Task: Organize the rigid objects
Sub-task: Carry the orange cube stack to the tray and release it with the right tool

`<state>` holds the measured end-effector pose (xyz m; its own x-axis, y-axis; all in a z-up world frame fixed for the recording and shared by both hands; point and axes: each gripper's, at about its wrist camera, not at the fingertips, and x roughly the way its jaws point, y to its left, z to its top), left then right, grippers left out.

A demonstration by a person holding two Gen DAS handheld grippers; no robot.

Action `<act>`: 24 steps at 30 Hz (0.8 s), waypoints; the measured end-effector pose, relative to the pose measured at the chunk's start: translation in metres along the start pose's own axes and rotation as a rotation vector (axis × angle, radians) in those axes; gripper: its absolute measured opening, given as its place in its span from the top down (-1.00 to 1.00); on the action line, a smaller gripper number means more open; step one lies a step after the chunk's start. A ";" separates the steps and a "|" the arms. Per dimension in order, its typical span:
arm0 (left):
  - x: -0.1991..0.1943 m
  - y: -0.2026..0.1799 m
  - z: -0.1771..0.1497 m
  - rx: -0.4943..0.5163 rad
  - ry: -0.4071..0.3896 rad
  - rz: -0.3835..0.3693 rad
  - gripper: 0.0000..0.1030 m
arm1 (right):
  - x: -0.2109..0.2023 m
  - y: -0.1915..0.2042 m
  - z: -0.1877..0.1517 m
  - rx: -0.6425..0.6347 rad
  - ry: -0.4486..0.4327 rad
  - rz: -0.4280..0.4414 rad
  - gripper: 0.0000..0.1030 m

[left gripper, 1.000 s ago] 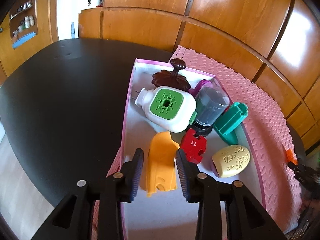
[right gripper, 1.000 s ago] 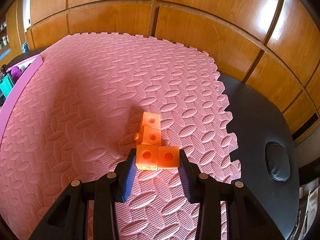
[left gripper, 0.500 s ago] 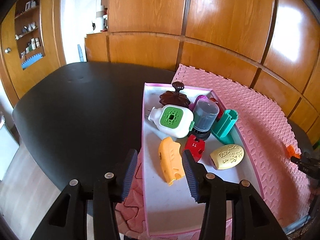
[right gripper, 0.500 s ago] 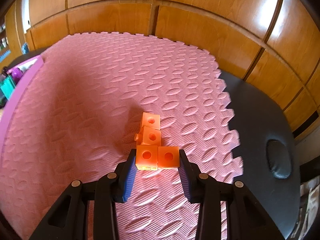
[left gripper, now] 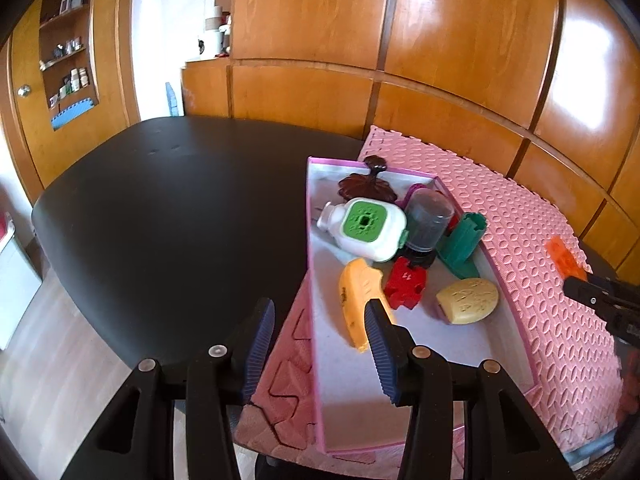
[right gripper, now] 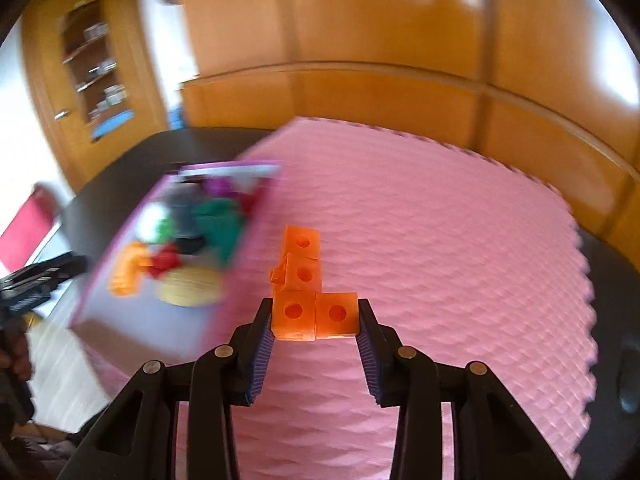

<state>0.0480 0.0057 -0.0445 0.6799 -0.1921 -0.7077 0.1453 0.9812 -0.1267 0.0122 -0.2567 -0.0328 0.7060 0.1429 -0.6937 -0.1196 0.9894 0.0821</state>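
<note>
While R gripper [right gripper: 315, 320] clamps orange block piece [right gripper: 308, 292] beside pink tray [left gripper: 316, 360], L gripper [left gripper: 320, 344] fingers apart, holding nothing.

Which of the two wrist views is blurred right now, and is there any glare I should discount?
Right wrist view: background smeared, the pink tray and its contents streaked, while the orange block piece stays sharp. Left wrist view: crisp, but bright glare patches on the wood wall panels. Both show fisheye bending.

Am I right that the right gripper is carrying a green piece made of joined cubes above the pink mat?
Not quite: the piece of joined cubes is orange, not green. The right wrist view shows the right gripper clamped on it above the pink mat.
</note>
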 end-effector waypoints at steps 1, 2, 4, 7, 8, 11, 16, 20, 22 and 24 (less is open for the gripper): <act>0.000 0.004 -0.001 -0.009 0.002 0.002 0.07 | 0.003 0.013 0.005 -0.025 -0.002 0.025 0.25; 0.000 0.008 -0.001 -0.019 0.002 0.008 0.07 | 0.007 0.029 0.009 -0.054 -0.003 0.049 0.25; 0.000 0.015 -0.002 -0.034 0.001 0.018 0.07 | 0.015 0.056 0.015 -0.101 0.000 0.091 0.25; -0.001 0.028 -0.003 -0.063 0.000 0.036 0.06 | 0.029 0.087 0.021 -0.154 0.011 0.123 0.25; -0.001 0.032 -0.004 -0.071 0.001 0.041 0.06 | 0.034 0.095 0.022 -0.164 0.017 0.123 0.25; 0.001 0.043 -0.007 -0.098 0.009 0.054 0.05 | 0.050 0.109 0.023 -0.179 0.052 0.126 0.25; 0.005 0.051 -0.011 -0.121 0.026 0.058 0.05 | 0.076 0.128 0.016 -0.226 0.122 0.099 0.24; 0.007 0.051 -0.011 -0.121 0.030 0.053 -0.11 | 0.091 0.132 0.013 -0.220 0.148 0.105 0.24; 0.006 0.049 -0.011 -0.118 0.031 0.049 -0.12 | 0.095 0.132 0.010 -0.216 0.167 0.108 0.23; 0.005 0.048 -0.011 -0.111 0.026 0.050 -0.17 | 0.098 0.132 0.006 -0.216 0.184 0.113 0.21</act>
<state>0.0506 0.0516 -0.0618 0.6652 -0.1439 -0.7327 0.0300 0.9856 -0.1663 0.0701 -0.1120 -0.0859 0.5438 0.2250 -0.8085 -0.3499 0.9364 0.0253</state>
